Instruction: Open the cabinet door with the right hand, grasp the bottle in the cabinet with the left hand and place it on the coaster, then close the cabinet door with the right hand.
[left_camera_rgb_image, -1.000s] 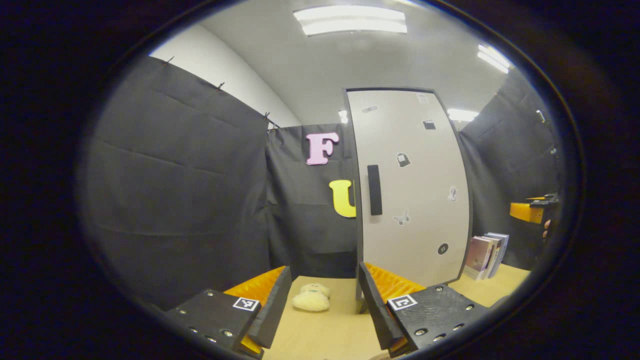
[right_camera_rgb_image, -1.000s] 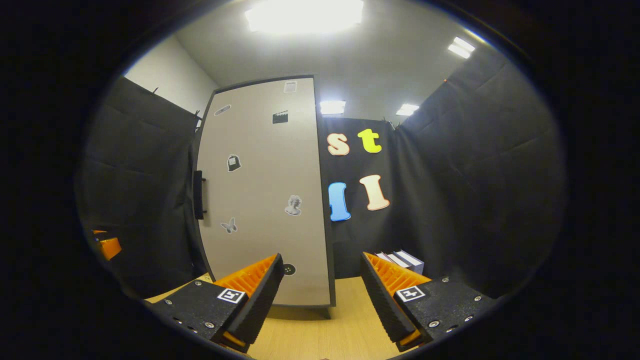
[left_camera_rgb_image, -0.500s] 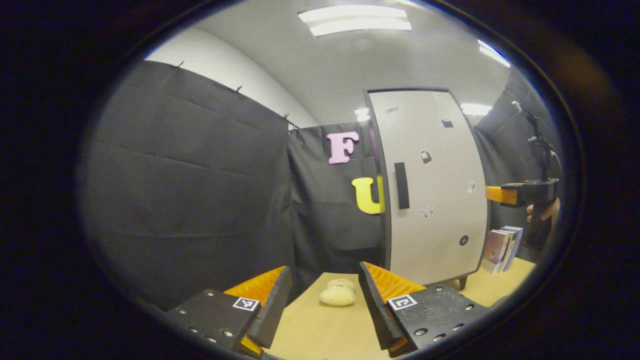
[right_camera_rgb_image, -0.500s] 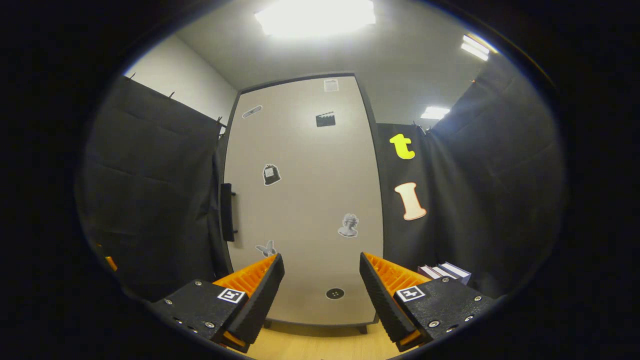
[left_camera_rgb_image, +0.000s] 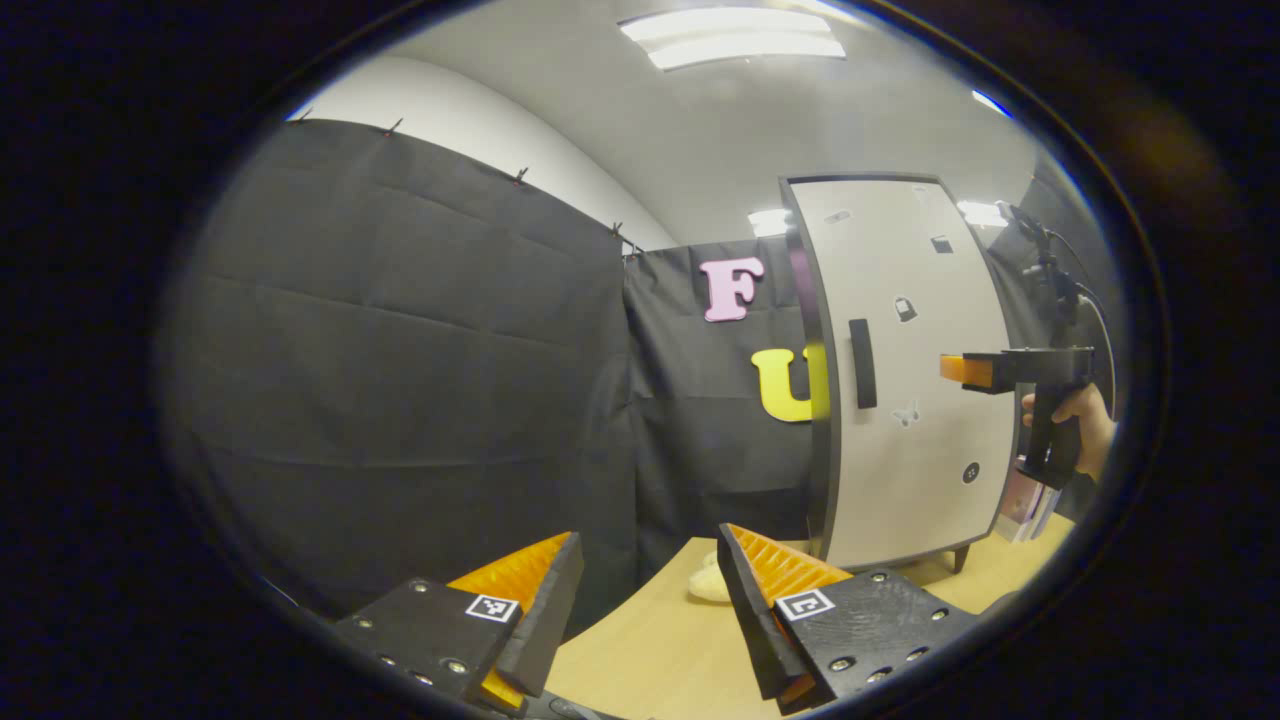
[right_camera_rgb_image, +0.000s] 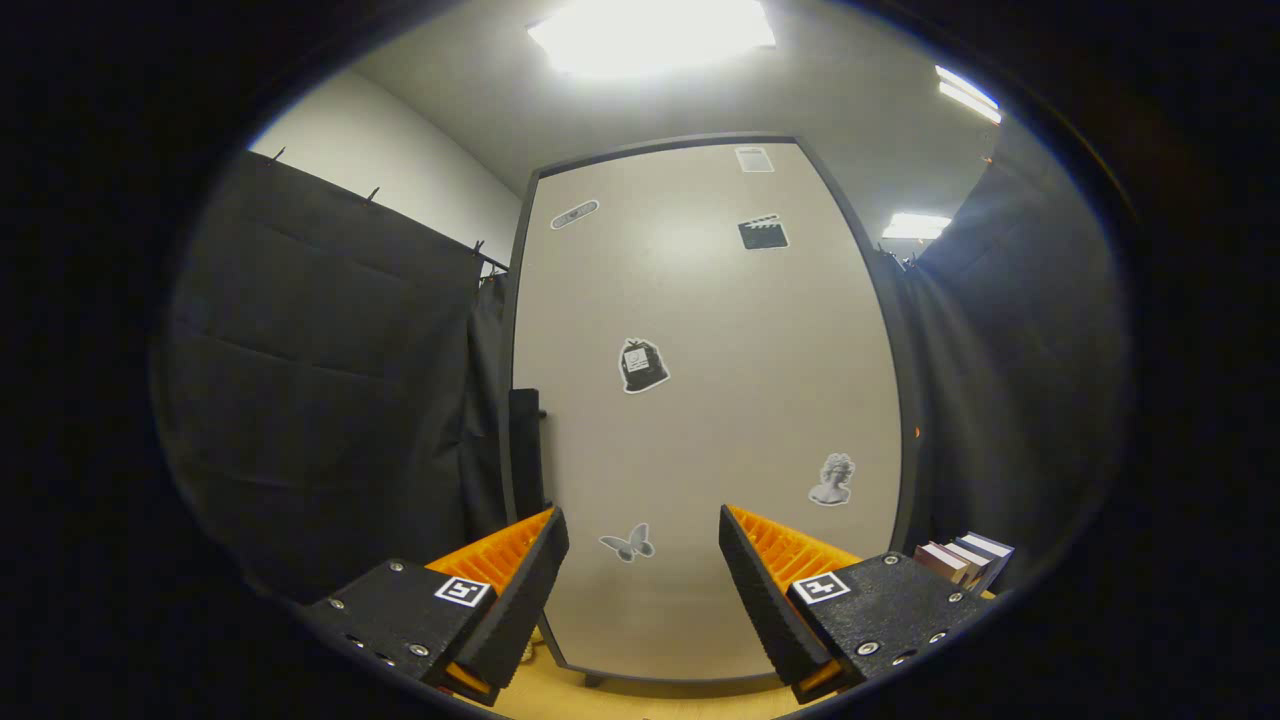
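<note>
Handle (right_camera_rgb_image: 524, 448) position decides the coming move: in the right gripper view the dark handle is seen as a bar with its long axis upright, fixed at the left edge of the cabinet door (right_camera_rgb_image: 700, 400), and it lies to the upper left of the right gripper (right_camera_rgb_image: 640, 590). The fingers of this gripper are spread wide with nothing between them, and they are pointed at the lower middle of the door, near a butterfly sticker (right_camera_rgb_image: 628, 543), not at the handle. It is judged that a shift toward the left edge of the door is needed before the handle can be taken.

In the left gripper view the left gripper (left_camera_rgb_image: 648, 610) is held low and left of the cabinet, its fingers also spread and empty, well apart from the door. The right gripper is the nearer one to the door there, held by a hand (left_camera_rgb_image: 1085, 420) in front of its right part.

The door is shut, so the bottle is hidden inside, and the coaster cannot be made out. A pale soft toy (left_camera_rgb_image: 706, 582) lies on the wooden table (left_camera_rgb_image: 650, 650) left of the cabinet base, and some books (right_camera_rgb_image: 962, 560) stand right of it. Black cloth walls close the room.
</note>
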